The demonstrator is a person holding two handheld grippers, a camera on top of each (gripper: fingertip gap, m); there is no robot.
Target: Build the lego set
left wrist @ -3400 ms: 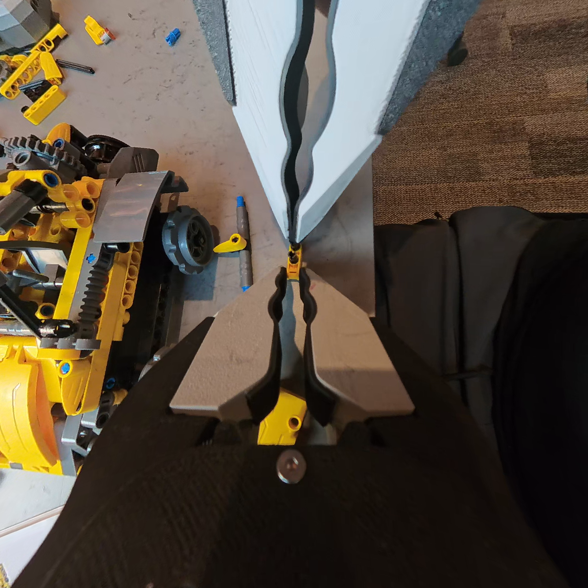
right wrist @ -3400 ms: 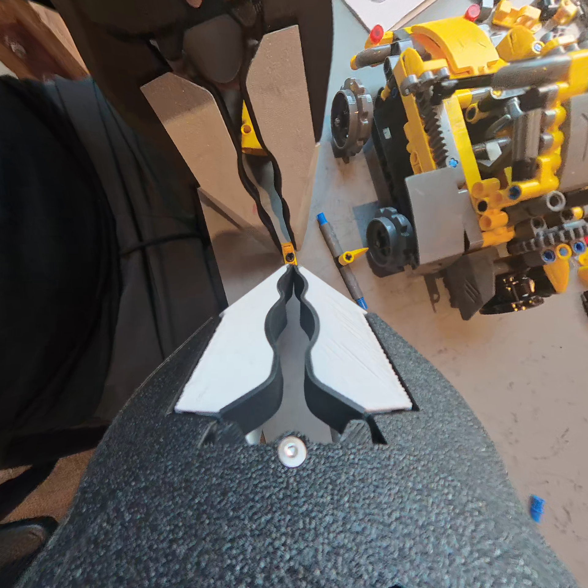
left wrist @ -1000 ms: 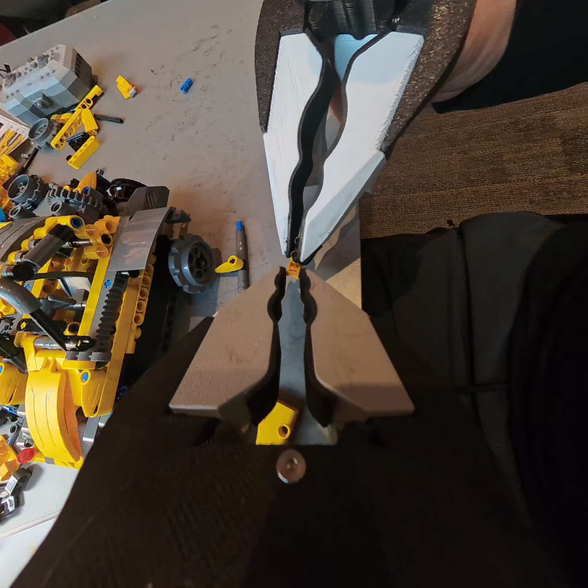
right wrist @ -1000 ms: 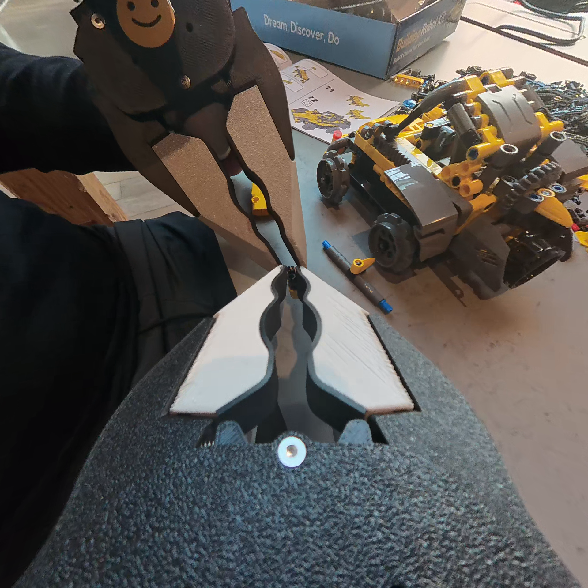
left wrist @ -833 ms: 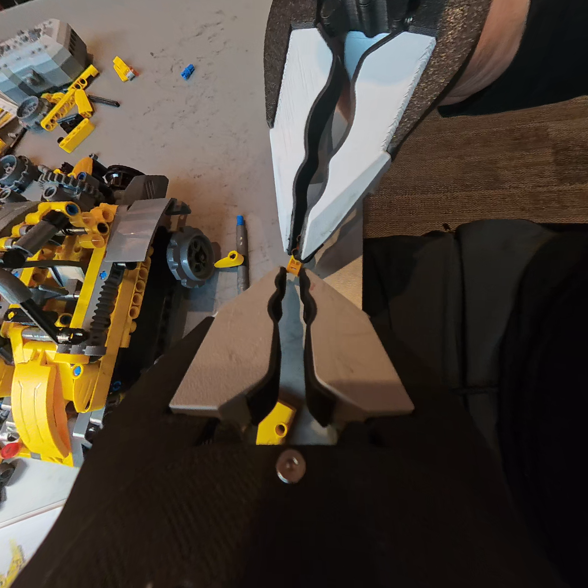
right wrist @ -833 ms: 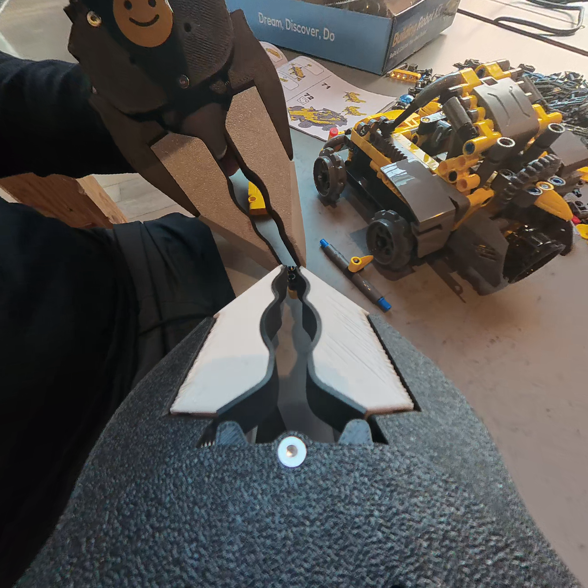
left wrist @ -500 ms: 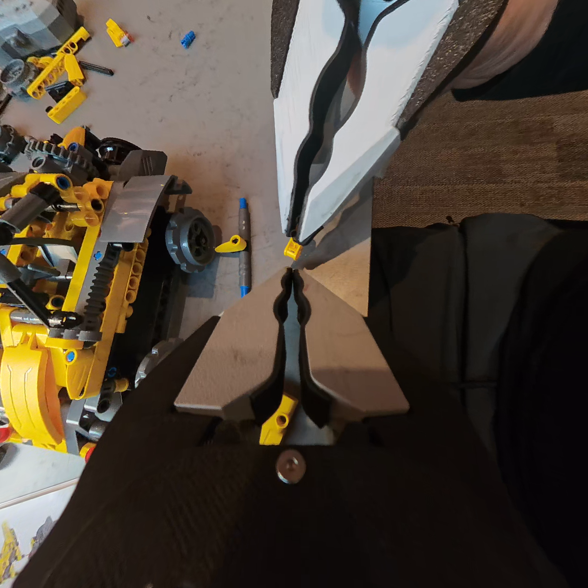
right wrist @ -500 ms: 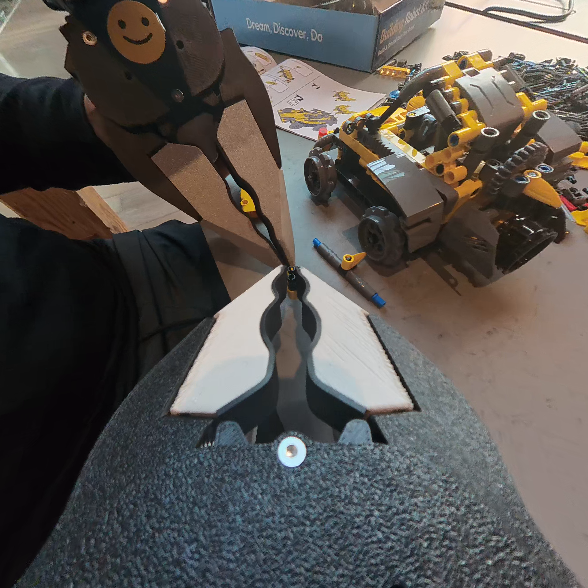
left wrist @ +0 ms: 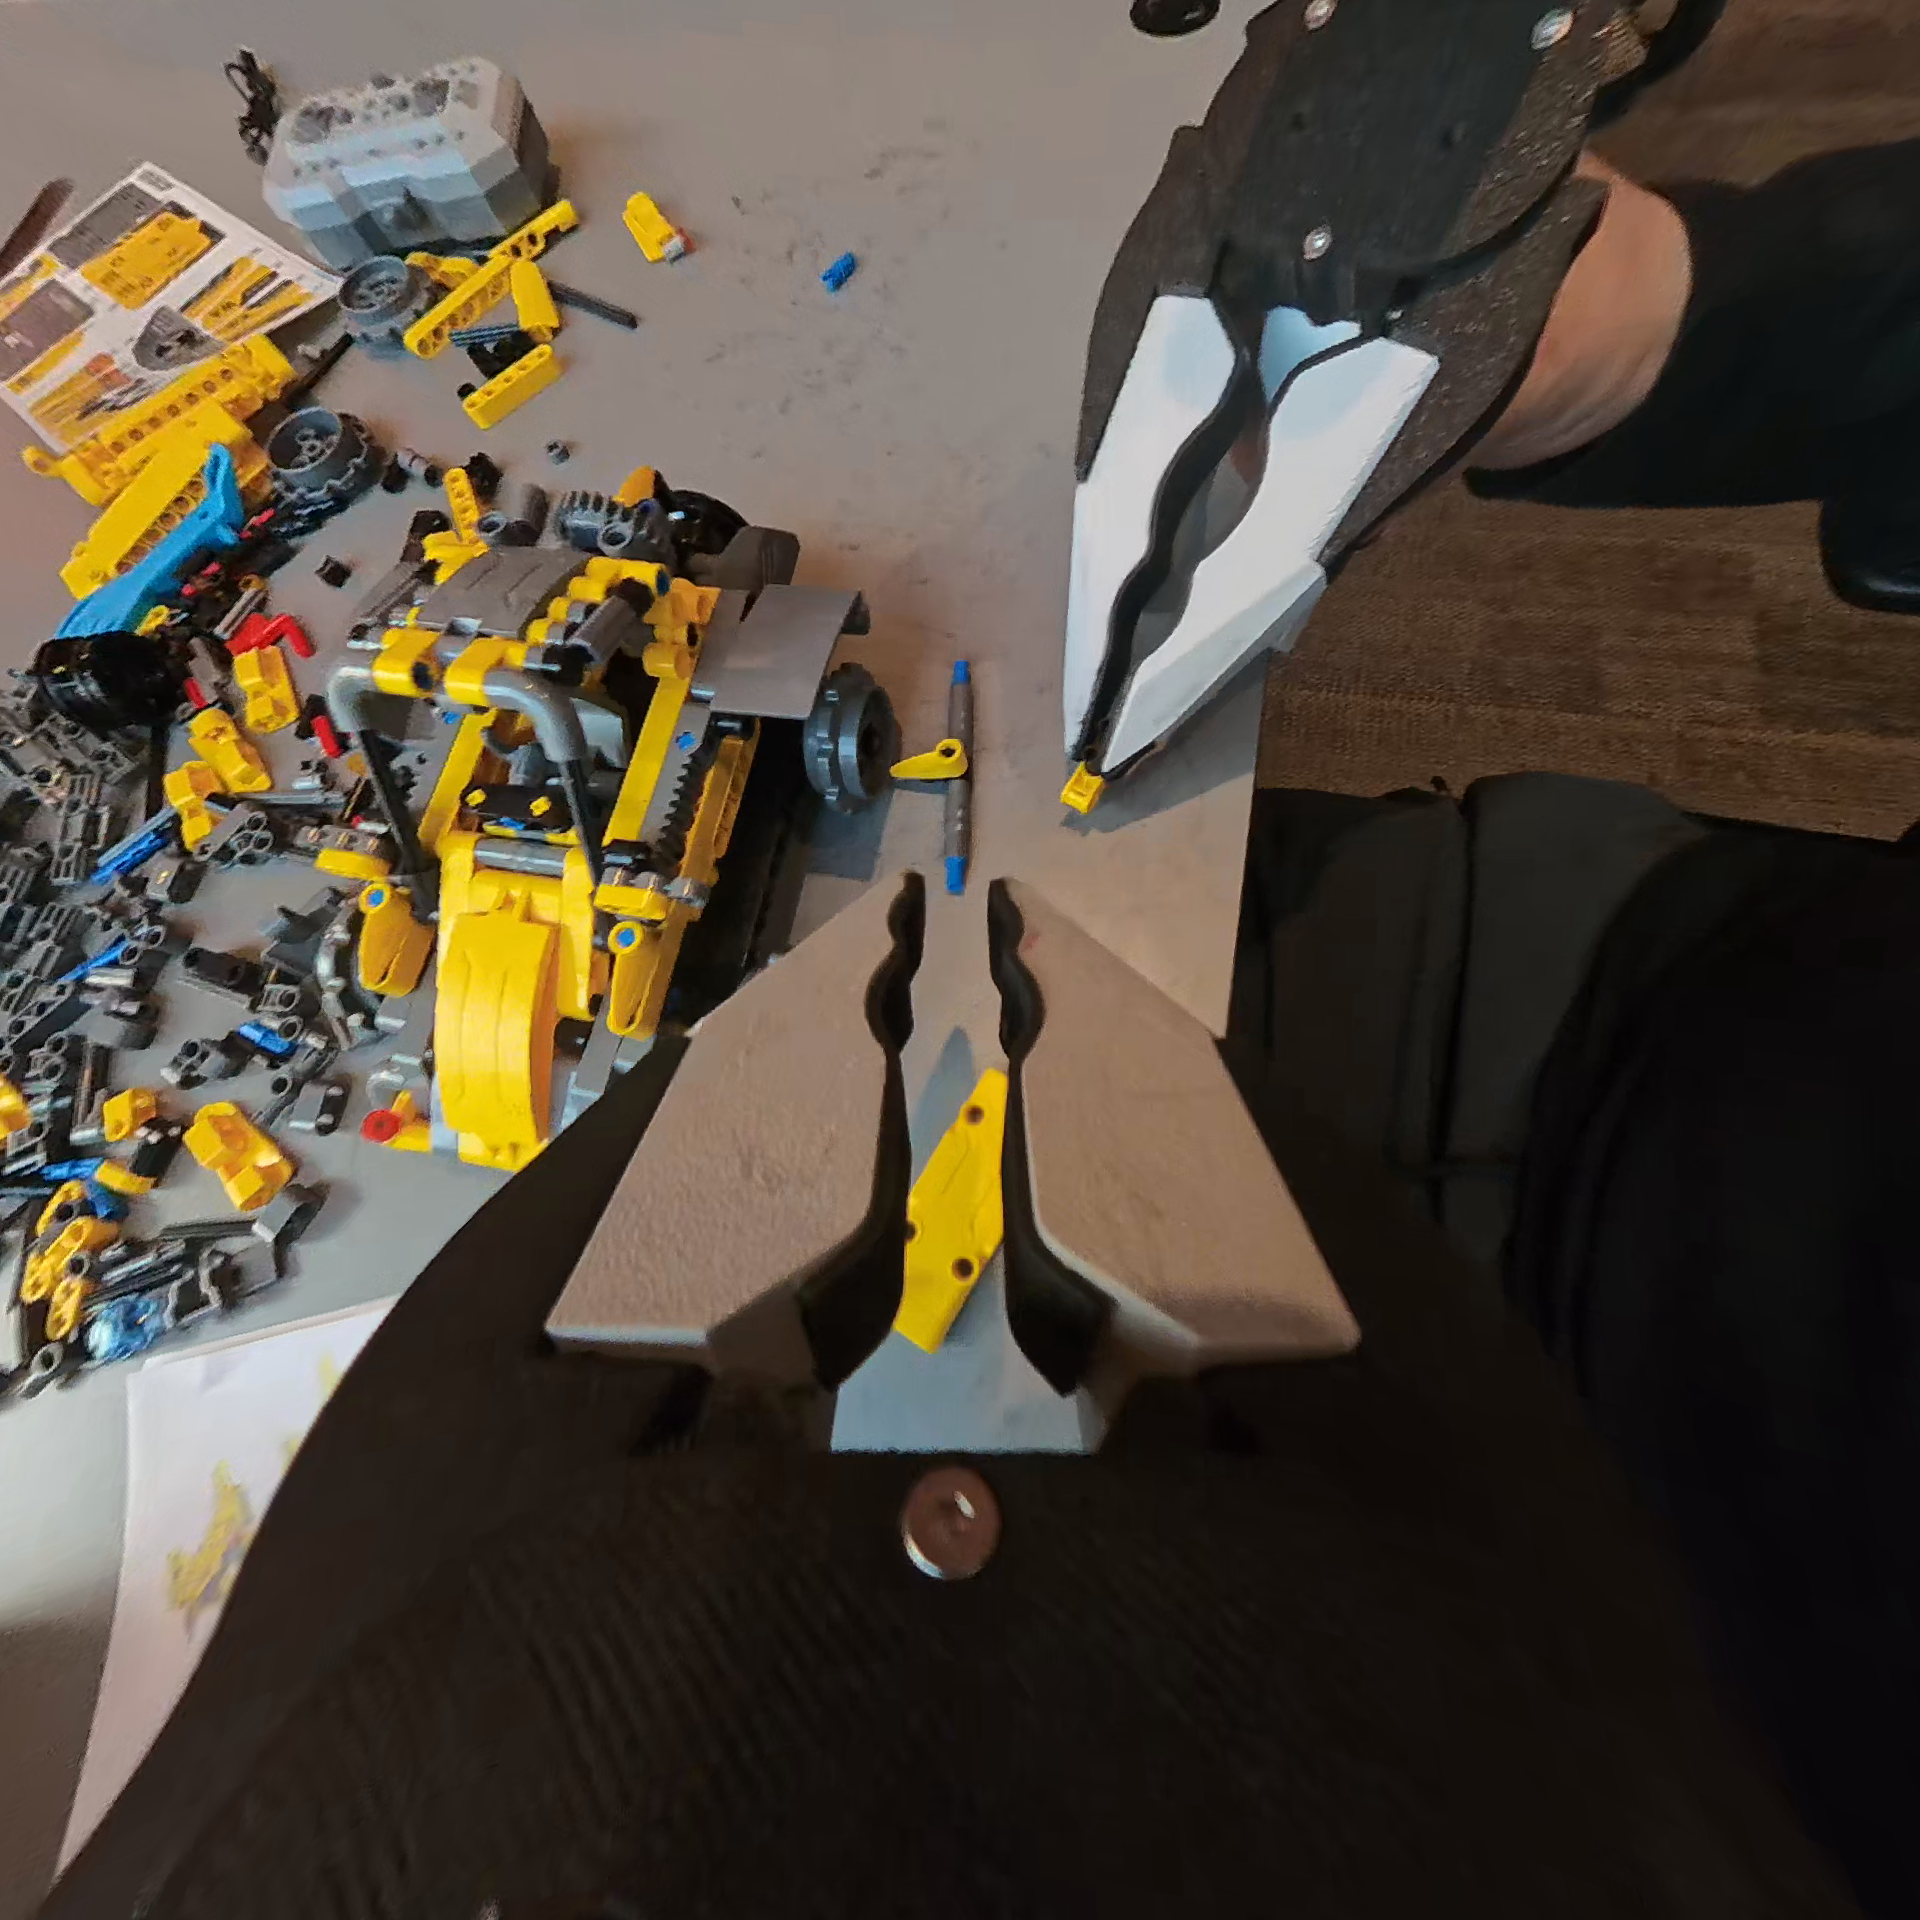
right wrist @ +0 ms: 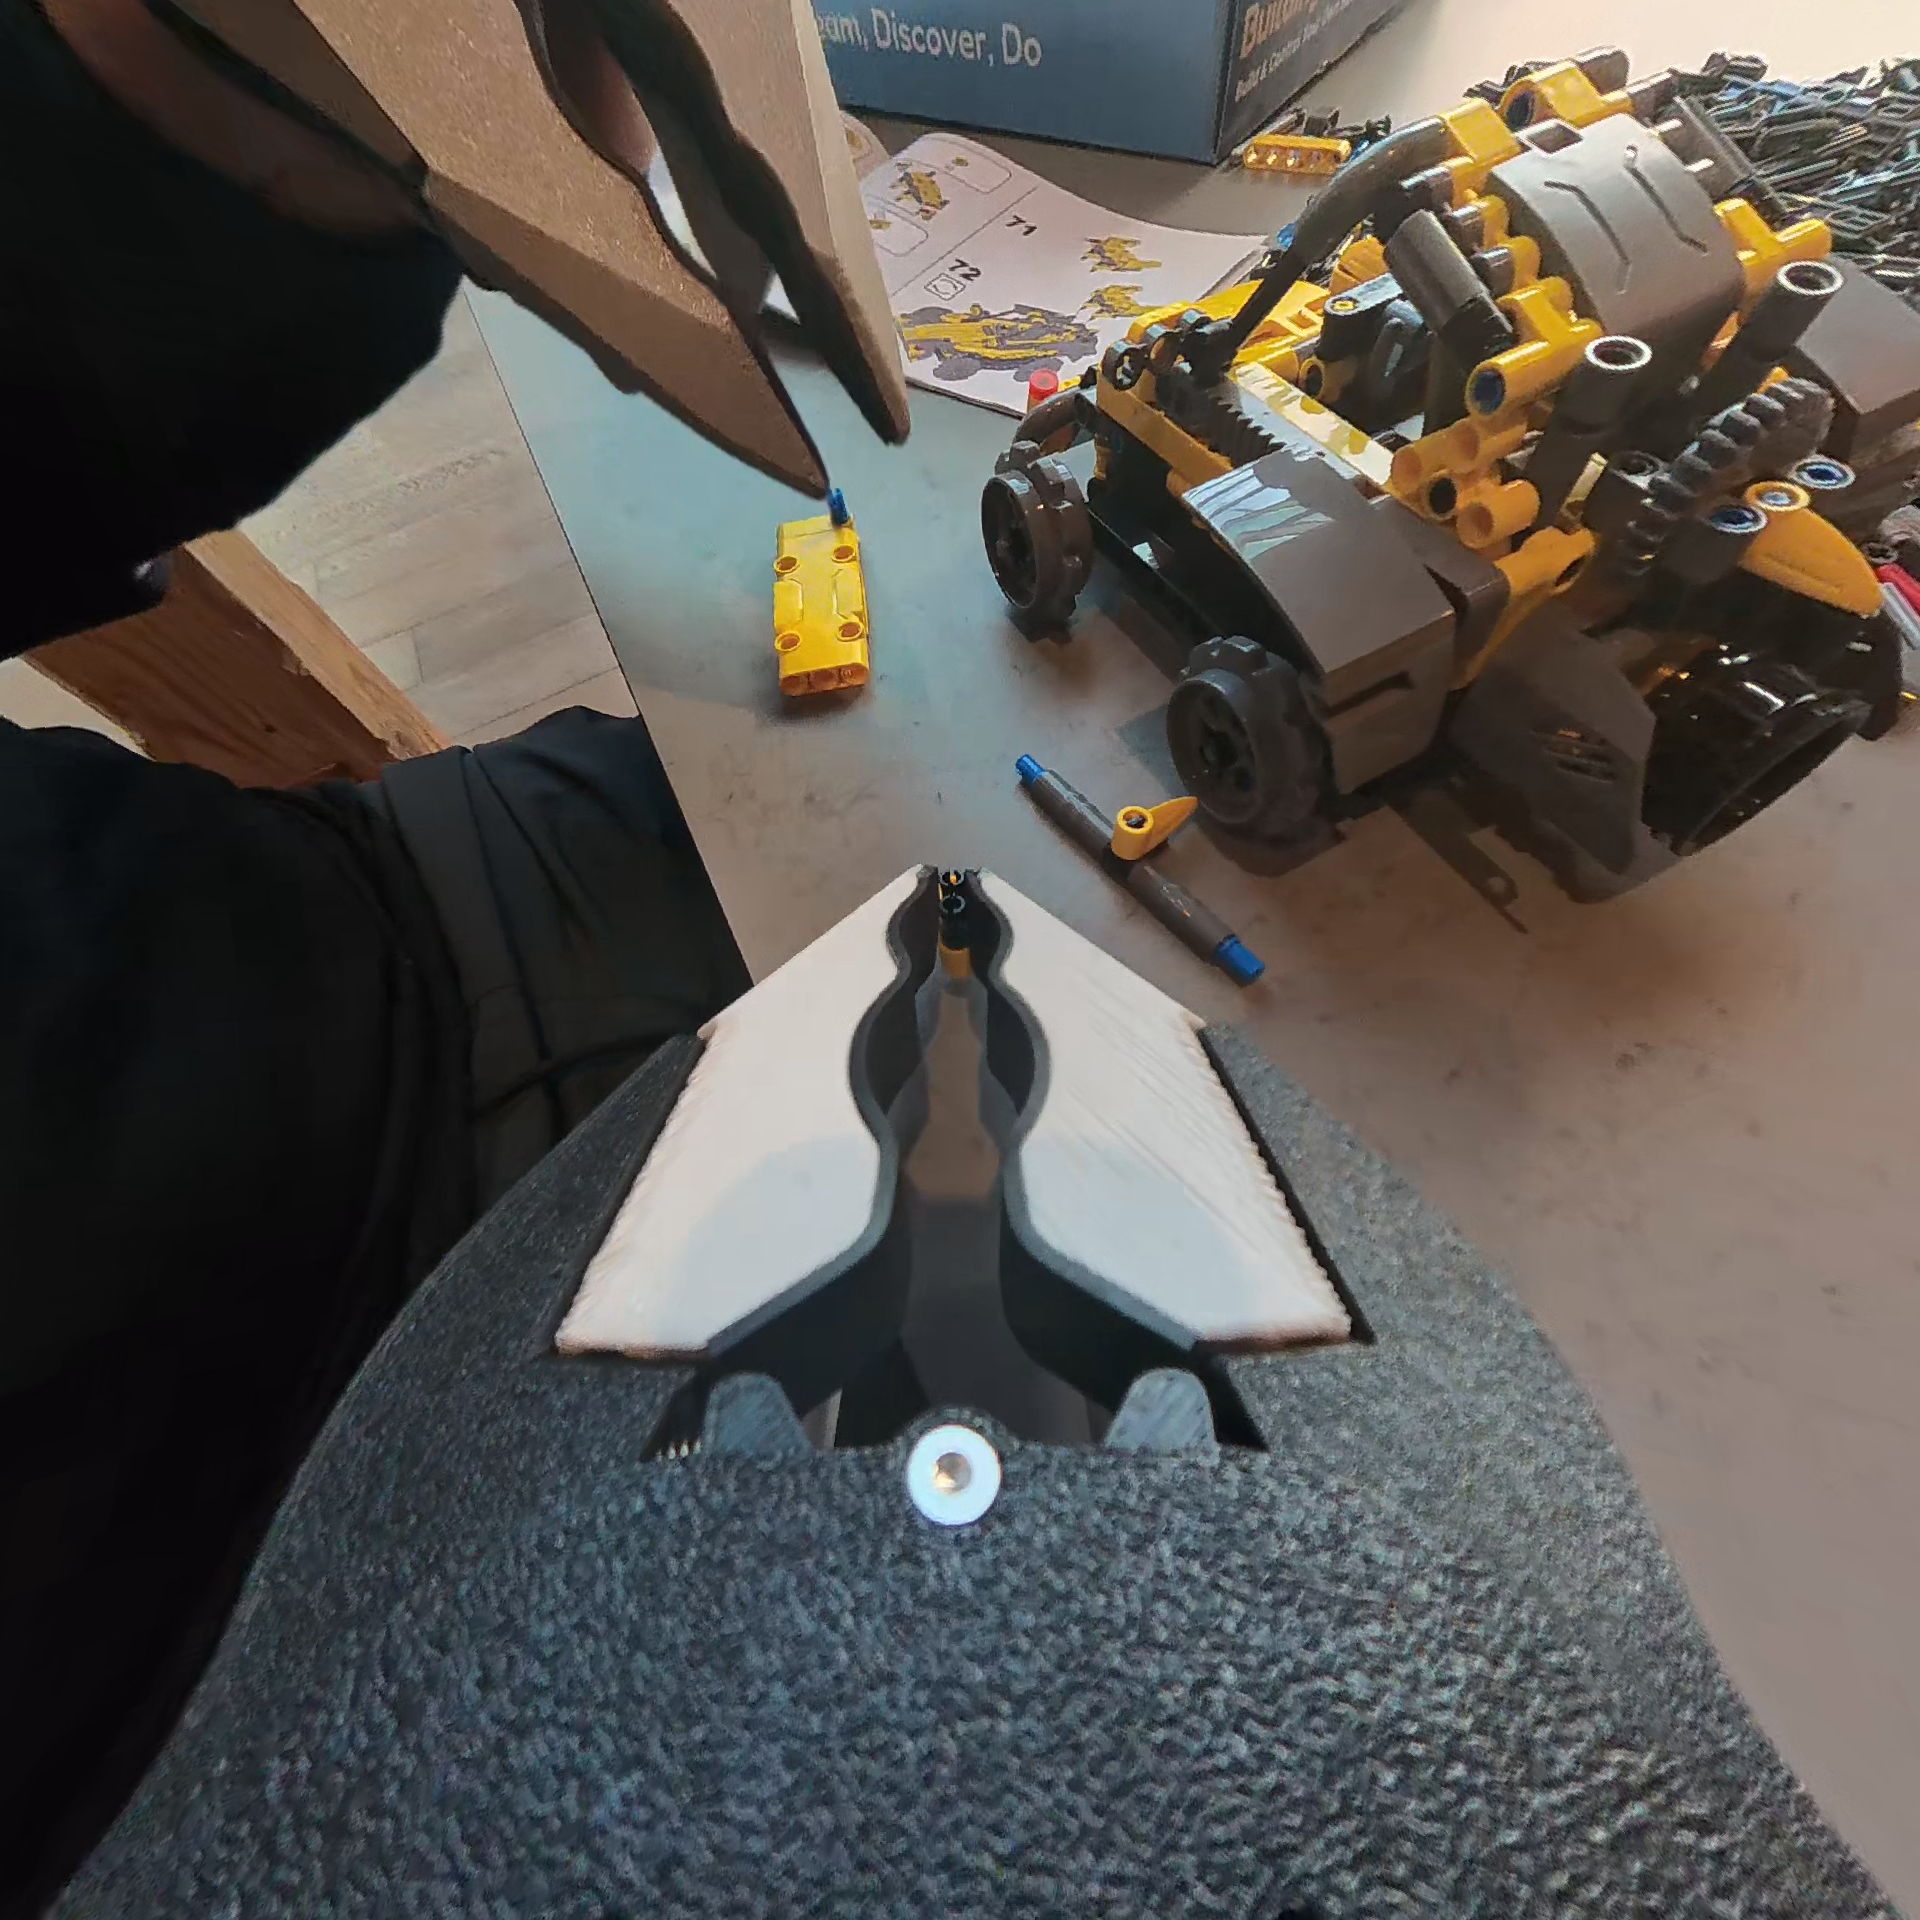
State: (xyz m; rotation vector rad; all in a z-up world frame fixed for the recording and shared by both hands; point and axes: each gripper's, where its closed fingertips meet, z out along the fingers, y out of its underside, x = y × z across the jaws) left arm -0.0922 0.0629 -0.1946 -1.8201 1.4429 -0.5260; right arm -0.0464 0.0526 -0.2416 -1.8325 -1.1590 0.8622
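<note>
My right gripper [right wrist: 954, 883], with white fingers, is shut on a small yellow and black connector [right wrist: 954, 930] just above the table's near edge. It also shows in the left wrist view [left wrist: 1086, 764] with the connector [left wrist: 1081, 795] at its tips. My left gripper [left wrist: 951, 888], with grey fingers, is open and empty. It hovers over a flat yellow panel [left wrist: 951, 1216] lying on the table. In the right wrist view the left gripper [right wrist: 857, 457] has one tip close to a blue pin [right wrist: 837, 506] at the end of that panel [right wrist: 821, 608].
A yellow and grey brick vehicle [left wrist: 540, 831] stands left of the grippers. A grey axle with blue ends and a yellow cam [left wrist: 956, 769] lies beside its wheel. Loose parts [left wrist: 156, 935], a grey block [left wrist: 405, 156], instruction sheets [right wrist: 997, 281] and a blue box [right wrist: 1039, 73] lie beyond. The grippers' ends are close to 8 centimeters from one another. It is some 35 centimeters from my right tips to the grey block [left wrist: 405, 156].
The grippers had met tip to tip on the small connector. The left gripper has let go, opened and drawn away. The right gripper keeps the connector.
</note>
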